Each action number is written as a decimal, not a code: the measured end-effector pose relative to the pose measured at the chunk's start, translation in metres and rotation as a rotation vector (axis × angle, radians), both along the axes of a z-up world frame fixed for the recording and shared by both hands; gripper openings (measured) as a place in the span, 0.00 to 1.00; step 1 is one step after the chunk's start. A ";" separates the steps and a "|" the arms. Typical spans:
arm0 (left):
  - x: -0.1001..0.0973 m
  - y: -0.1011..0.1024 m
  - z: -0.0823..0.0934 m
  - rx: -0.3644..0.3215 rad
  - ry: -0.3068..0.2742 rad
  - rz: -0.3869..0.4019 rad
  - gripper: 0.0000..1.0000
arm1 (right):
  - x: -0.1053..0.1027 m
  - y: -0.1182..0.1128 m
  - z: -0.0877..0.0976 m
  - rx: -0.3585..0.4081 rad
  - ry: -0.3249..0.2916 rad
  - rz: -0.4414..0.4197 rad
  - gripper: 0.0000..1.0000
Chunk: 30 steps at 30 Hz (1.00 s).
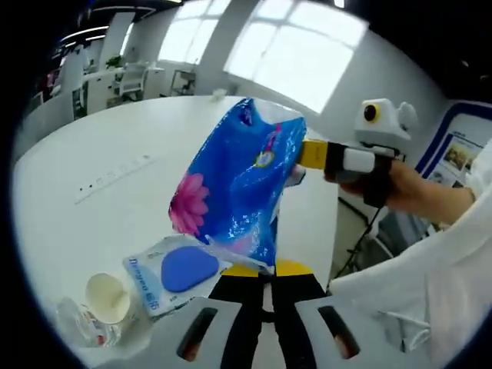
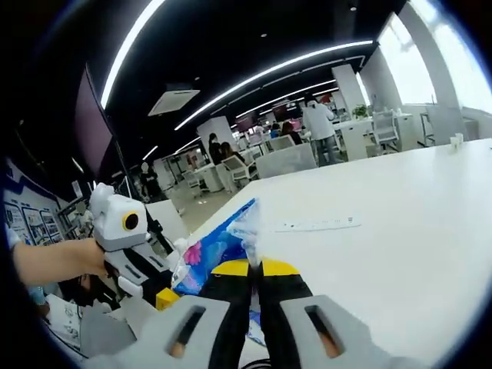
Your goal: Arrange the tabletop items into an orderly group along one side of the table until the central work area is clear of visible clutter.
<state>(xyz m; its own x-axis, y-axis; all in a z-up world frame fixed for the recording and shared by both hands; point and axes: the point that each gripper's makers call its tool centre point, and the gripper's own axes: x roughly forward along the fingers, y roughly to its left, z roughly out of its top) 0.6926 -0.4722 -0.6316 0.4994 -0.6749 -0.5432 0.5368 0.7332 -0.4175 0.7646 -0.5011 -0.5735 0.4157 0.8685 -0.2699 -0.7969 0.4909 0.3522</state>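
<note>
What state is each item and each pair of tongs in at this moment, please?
Blue bag: lifted off the table, crumpled, pinched at two edges.
Left tongs: shut on the blue bag's lower edge.
Right tongs: shut on the blue bag's edge.
Flat blue-and-white packet: lying flat on the table, apart from both tongs.
Paper cup: on its side, mouth facing the camera.
Clear plastic wrapper: crumpled beside the cup.

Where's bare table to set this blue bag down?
The wide white table beyond the blue bag, out toward the strip of small marks, is bare. It is crowded in the near corner: a paper cup, a clear plastic piece and a flat packet lie together beside the left tool.
</note>
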 end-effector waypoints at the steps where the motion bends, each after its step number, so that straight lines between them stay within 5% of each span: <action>1: 0.000 0.000 0.001 0.000 -0.003 -0.003 0.00 | 0.000 0.001 0.001 0.003 -0.004 0.003 0.00; 19: -0.003 -0.012 -0.001 -0.022 0.015 0.021 0.00 | 0.001 -0.011 -0.004 -0.006 0.029 -0.005 0.00; 30: -0.008 -0.002 0.005 0.031 0.011 -0.008 0.00 | -0.003 0.007 0.001 0.029 0.025 0.019 0.00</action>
